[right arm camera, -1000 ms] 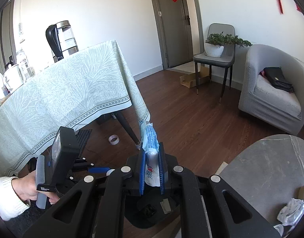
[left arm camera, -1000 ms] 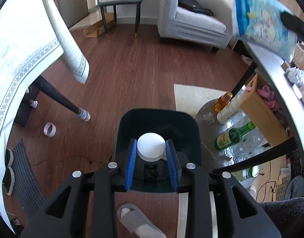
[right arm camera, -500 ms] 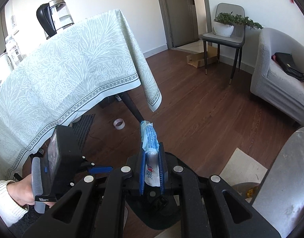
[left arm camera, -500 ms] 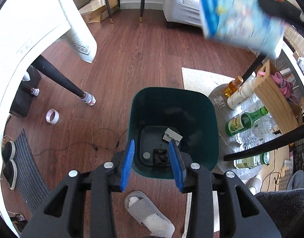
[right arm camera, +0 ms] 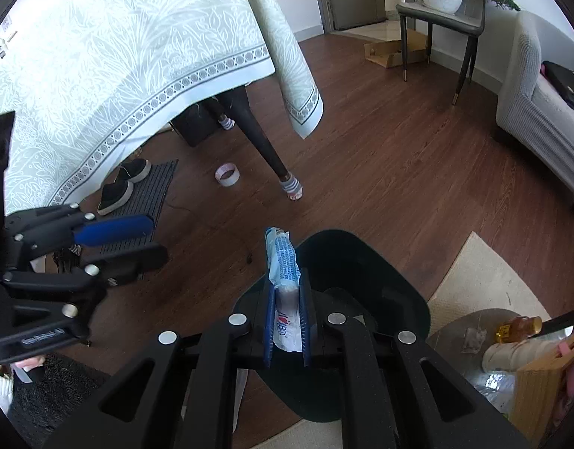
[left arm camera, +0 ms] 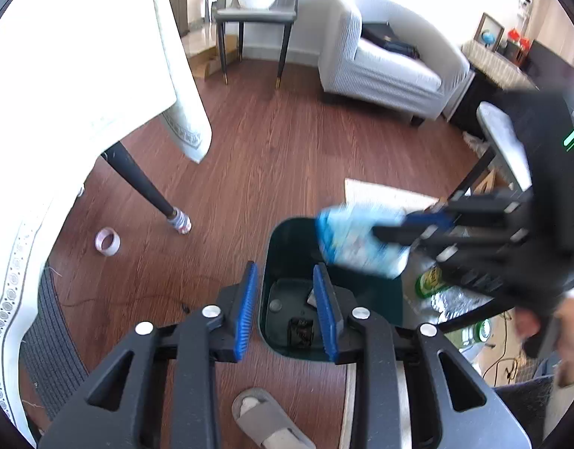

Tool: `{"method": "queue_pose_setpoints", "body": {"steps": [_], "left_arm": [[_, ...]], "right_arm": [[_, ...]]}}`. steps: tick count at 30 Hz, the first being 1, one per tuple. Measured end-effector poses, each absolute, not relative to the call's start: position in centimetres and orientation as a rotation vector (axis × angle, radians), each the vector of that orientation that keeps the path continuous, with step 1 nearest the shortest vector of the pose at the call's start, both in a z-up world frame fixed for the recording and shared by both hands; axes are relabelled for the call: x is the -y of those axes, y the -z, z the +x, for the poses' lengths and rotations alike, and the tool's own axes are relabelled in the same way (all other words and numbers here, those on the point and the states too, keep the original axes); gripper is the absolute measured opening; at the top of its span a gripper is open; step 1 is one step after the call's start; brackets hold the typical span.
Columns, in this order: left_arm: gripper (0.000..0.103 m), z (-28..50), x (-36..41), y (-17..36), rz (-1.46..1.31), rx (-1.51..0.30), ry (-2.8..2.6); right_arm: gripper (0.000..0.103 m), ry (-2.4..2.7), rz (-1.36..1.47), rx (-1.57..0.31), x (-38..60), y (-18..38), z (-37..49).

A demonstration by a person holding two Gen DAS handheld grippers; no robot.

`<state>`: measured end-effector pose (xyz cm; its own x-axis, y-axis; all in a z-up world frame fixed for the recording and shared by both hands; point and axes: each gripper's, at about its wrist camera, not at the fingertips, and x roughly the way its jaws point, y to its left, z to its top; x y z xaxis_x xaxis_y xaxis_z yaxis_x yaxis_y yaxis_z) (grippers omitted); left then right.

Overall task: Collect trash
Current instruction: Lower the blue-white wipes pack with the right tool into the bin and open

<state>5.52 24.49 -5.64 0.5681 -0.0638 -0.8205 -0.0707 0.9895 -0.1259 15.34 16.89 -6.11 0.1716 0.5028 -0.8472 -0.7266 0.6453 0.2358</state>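
Observation:
A dark green trash bin [left arm camera: 365, 310] stands on the wood floor, with scraps lying in its bottom. My left gripper [left arm camera: 287, 310] is open and empty, just above the bin's near left rim. My right gripper [right arm camera: 287, 321] is shut on a blue and white snack packet [right arm camera: 283, 265] and holds it over the bin [right arm camera: 362, 262]. In the left wrist view the packet [left arm camera: 358, 239] hangs blurred over the bin's far right rim, pinched by the right gripper [left arm camera: 403, 224]. In the right wrist view the left gripper [right arm camera: 133, 239] sits left of the bin.
A table with a pale green cloth [right arm camera: 137, 56] and a dark leg [right arm camera: 264, 149] stands to the left. A tape roll [left arm camera: 107, 241] lies on the floor. A slipper [left arm camera: 264, 419] lies near the bin. Bottles [left arm camera: 433, 280], a rug [right arm camera: 485, 280] and an armchair [left arm camera: 380, 63] are to the right.
The white lid that my left gripper held has dropped into the bin and the gripper is open. My right gripper has come down with the packet to just over the bin.

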Motion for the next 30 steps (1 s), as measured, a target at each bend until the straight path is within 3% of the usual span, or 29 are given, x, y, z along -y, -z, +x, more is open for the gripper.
{"method": "queue_pose_setpoints", "body": {"steps": [6,15,17,19,20,30], "left_arm": [[0.025,5.1,-24.9,3.3,-0.191,-0.875,-0.007],[0.025,4.5,-24.7,0.3,-0.243,-0.746,-0.005],[0.025,4.4,-24.6,-0.3,-0.252,-0.722,-0.002],[0.025,4.3,-24.3,-1.0,-0.259,-0.698,0.004],[0.025,4.1,-24.2,-1.3,-0.26,-0.689,0.004],[0.024,3.5,-22.6,-3.3,-0.268,-0.631,0.014]], "right_arm": [[0.011,-0.869,-0.294,-1.168,-17.9,9.2,15.3],[0.014,-0.795,-0.403,-1.249,-17.8,13.0,14.8],[0.019,-0.762,-0.444,-1.272,-17.8,14.1,14.7],[0.038,-0.741,-0.482,-1.29,-17.6,15.0,14.5],[0.041,-0.733,-0.496,-1.298,-17.5,15.4,14.4],[0.044,-0.783,-0.456,-1.255,-16.2,14.0,13.6]]}}
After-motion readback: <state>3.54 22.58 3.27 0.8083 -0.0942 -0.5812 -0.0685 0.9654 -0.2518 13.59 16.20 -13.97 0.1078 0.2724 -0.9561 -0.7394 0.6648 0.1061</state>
